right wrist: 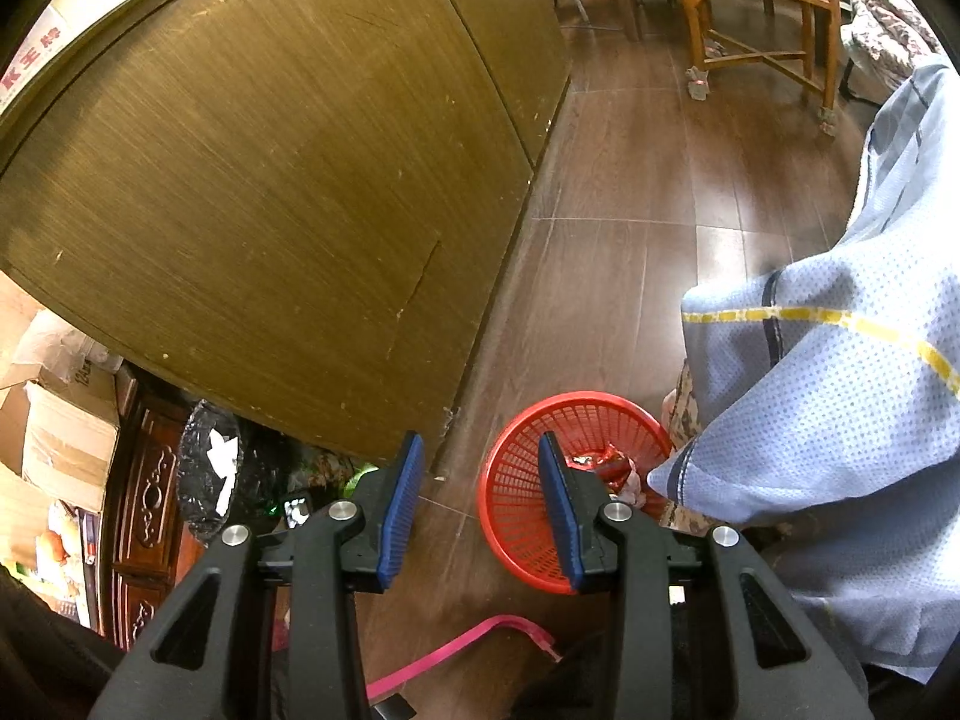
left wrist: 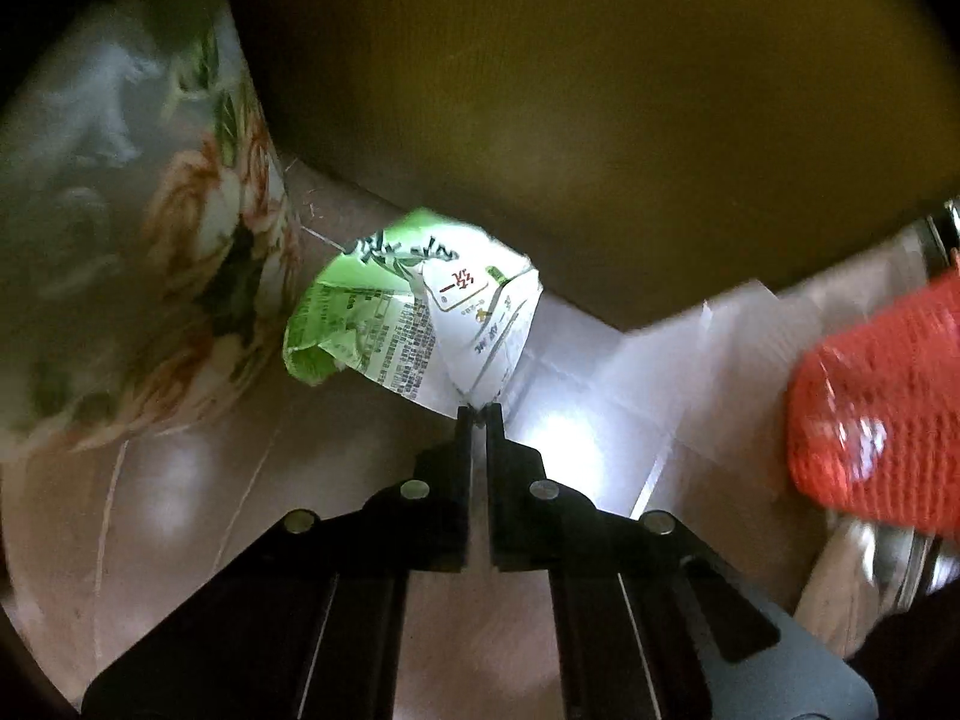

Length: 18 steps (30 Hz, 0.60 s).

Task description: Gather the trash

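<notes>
A crumpled green and white wrapper [left wrist: 408, 312] hangs off the tips of my left gripper [left wrist: 479, 414], which is shut on its lower corner just above the floor. At the right edge of the left wrist view the red mesh basket [left wrist: 882, 408] shows, blurred. In the right wrist view the red basket [right wrist: 528, 516] stands on the wooden floor with some shiny red trash [right wrist: 606, 462] inside. My right gripper [right wrist: 480, 468] hovers above the basket's left rim, its blue pads [right wrist: 399, 504] apart with nothing between them.
A large brown wooden panel [right wrist: 270, 180] leans on the left. Floral cloth [left wrist: 150, 240] lies left of the wrapper. A person's pale blue garment [right wrist: 840, 420] fills the right. Cardboard boxes [right wrist: 54, 420], a carved cabinet [right wrist: 150, 510], a wooden chair [right wrist: 762, 6] and a pink strap [right wrist: 456, 648] are around.
</notes>
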### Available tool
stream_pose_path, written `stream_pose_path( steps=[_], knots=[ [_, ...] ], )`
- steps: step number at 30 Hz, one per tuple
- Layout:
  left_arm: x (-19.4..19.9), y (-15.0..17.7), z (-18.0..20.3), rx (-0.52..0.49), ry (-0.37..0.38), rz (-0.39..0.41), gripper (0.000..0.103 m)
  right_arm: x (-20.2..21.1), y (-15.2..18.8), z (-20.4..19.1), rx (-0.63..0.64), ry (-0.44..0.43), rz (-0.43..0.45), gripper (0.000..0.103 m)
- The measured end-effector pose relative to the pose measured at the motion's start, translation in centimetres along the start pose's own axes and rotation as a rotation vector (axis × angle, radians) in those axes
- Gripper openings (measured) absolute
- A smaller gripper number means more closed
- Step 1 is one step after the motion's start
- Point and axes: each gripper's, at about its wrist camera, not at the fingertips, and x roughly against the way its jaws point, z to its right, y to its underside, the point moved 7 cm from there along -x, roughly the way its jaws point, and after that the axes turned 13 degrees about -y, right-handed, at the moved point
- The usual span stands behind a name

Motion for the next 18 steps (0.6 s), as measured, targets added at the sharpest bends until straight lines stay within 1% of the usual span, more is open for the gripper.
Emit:
stream_pose_path(
  steps=[3,6,10,12,13,14,16,17,18],
  knots=[
    [2.0,1.4,0.6,-0.071,0.022,-0.013,0.004,-0.3,0.1,-0.1,0.001,-0.006,-0.005,0.039],
    [1.9,3.4,0.9,-0.118,0.023,-0.031,0.004,-0.2,0.0,-0.1,0.003,-0.017,0.001,0.039],
    [0.1,4.6,1.4,-0.135,0.036,-0.100,0.009,-0.1,0.0,0.1,-0.011,-0.022,0.002,0.039],
    [-0.2,5.0,1.5,-0.112,0.058,-0.118,0.023,-0.2,0.0,0.1,-0.013,-0.020,0.000,0.039],
    [-0.1,4.8,1.6,-0.102,0.066,-0.128,0.049,-0.2,0.0,0.1,-0.013,-0.019,-0.002,0.039],
    [-0.4,4.6,1.4,-0.079,0.073,-0.132,0.070,-0.3,0.0,0.1,-0.013,-0.018,-0.004,0.039],
    [0.3,4.6,1.0,-0.013,0.083,-0.117,0.081,-0.4,-0.1,0.0,-0.012,-0.015,-0.006,0.039],
    [0.3,4.2,0.9,0.021,0.106,-0.134,0.085,-0.4,-0.1,0.0,-0.012,-0.016,-0.006,0.039],
    [-0.1,4.0,0.7,0.065,0.127,-0.165,0.085,-0.4,-0.1,0.0,-0.013,-0.015,-0.007,0.039]
  ],
)
